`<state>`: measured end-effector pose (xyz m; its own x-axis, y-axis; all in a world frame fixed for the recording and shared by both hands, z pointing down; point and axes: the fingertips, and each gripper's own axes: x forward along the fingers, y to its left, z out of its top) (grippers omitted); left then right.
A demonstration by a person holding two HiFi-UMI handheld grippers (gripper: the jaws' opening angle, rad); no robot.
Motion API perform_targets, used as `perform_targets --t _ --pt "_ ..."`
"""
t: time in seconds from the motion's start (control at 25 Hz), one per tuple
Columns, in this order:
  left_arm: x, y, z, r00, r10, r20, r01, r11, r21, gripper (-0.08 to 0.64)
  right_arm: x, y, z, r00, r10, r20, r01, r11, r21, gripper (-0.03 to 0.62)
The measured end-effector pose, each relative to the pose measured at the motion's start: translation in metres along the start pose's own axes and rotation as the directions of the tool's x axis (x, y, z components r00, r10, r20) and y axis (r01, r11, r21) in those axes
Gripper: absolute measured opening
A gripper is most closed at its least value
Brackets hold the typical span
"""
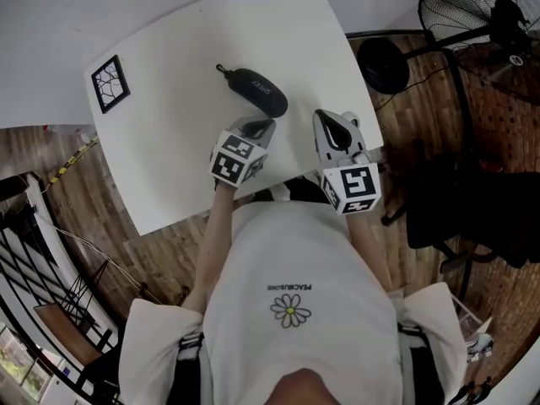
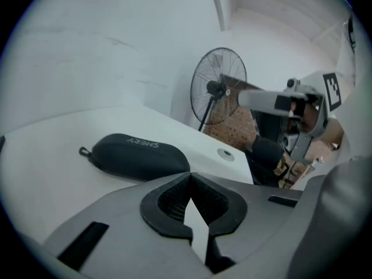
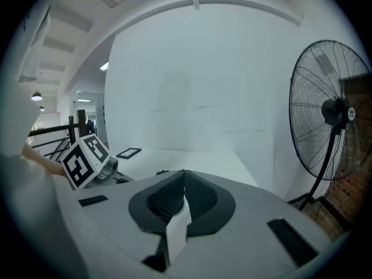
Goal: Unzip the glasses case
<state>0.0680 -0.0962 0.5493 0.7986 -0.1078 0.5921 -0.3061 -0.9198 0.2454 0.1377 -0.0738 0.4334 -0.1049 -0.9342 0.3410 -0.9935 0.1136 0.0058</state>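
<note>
The black glasses case (image 1: 258, 90) lies zipped shut on the white table (image 1: 169, 49), its zipper pull (image 1: 221, 68) pointing to the far left. My left gripper (image 1: 261, 126) hovers just in front of the case, jaws shut and empty. In the left gripper view the case (image 2: 136, 155) and its pull (image 2: 85, 151) sit just beyond the closed left gripper (image 2: 190, 175). To the right of it, near the table's right edge, my right gripper (image 1: 331, 125) is also shut on nothing. The right gripper view shows only the tips of the right gripper (image 3: 184, 172) closed together; the case is hidden there.
A black-framed marker card (image 1: 110, 83) lies at the table's far left. A standing fan (image 1: 481, 7) with a round base (image 1: 384, 64) stands on the wooden floor to the right of the table. A small round inset (image 2: 224, 153) sits in the tabletop near its right edge.
</note>
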Motion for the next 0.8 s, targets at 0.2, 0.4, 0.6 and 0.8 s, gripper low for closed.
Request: perform_targets --t 0.2,0.4,0.6,0.8 --pt "-0.029 0.045 0.041 0.986 0.139 0.093 -0.144 0.988 0.052 0.015 0.02 0.019 -0.025 0.997 0.041 -0.07 -0.032 0.991 0.128 0.008" --pt "-0.013 0.075 0.063 0.982 0.182 0.044 -0.187 0.962 0.199 0.015 0.049 0.055 -0.071 0.973 0.099 -0.21 -0.05 0.973 0.227 0.113" --pt "0.009 0.076 0.052 0.985 0.169 -0.035 -0.154 0.955 0.254 0.015 0.069 0.067 -0.102 0.952 0.045 -0.303 0.033 0.969 0.246 0.117" --pt "0.017 0.072 0.057 0.988 0.151 -0.037 -0.134 0.949 0.286 0.015 0.081 0.067 -0.122 0.925 -0.01 -0.379 0.124 0.953 0.278 0.117"
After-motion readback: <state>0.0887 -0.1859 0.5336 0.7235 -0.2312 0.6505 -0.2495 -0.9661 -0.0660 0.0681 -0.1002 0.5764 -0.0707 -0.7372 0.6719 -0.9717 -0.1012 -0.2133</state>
